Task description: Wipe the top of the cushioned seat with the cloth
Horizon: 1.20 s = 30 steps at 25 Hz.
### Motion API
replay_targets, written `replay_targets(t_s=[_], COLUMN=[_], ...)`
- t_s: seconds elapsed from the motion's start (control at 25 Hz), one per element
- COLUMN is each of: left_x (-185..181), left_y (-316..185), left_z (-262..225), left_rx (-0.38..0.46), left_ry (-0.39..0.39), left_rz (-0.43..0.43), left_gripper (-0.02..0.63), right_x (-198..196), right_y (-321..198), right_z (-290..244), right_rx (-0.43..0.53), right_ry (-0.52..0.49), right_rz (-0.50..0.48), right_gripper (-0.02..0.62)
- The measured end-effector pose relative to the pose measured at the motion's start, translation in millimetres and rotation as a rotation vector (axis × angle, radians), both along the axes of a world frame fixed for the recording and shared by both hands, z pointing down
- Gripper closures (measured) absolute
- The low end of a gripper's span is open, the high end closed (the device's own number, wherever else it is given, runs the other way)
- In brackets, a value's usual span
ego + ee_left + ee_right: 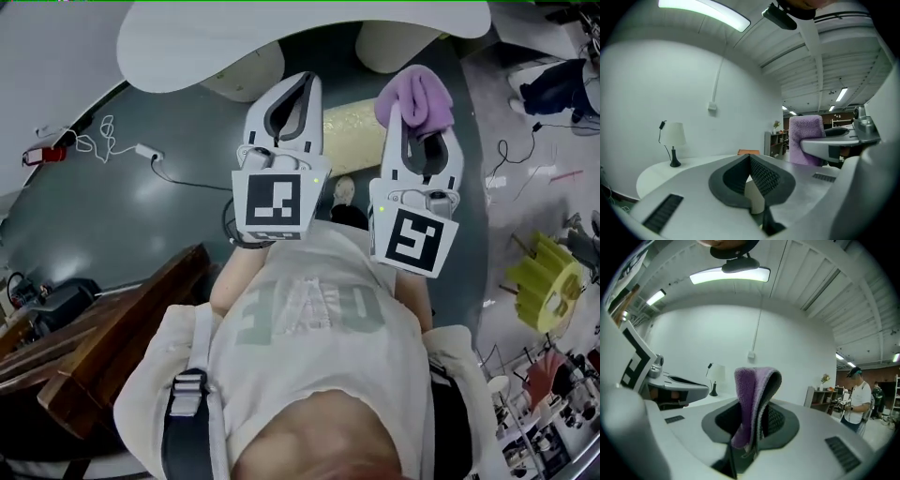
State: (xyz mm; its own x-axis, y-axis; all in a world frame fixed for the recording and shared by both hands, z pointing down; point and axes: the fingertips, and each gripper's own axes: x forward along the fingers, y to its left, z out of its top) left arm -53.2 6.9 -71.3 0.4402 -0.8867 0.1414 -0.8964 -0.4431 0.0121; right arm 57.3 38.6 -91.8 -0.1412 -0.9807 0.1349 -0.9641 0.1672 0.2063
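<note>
Left gripper [298, 86] left of seat [352, 141], jaws together, nothing between. Right gripper [419, 131] right of seat, jaws clamped on cloth [417, 94]. Both side by side, pointing upward.

Left hand-held gripper [291, 94] beside right hand-held gripper [424, 131], cloth [417, 98] between its jaws, cushioned seat [352, 141] below between them

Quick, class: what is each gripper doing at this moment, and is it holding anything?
Left gripper: closed, holding nothing.
Right gripper: closed on the purple cloth.
</note>
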Motion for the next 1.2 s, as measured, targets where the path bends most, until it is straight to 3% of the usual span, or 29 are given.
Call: replay_targets(t_s=[0.32, 1.2], left_x=[-12, -39], left_y=[24, 25], left_z=[-17, -26], left_rx=[0.063, 0.077], left_ry=[-0.023, -0.007], left_rz=[0.012, -0.007], left_gripper=[0.600, 0.600], right_x=[-24, -49], right_y=[20, 21], right_z=[7, 3], right_rx=[-0.019, -0.009], right_ry=[-0.092, -0.070], right_rz=[-0.050, -0.070], right_gripper=[0.502, 0.503])
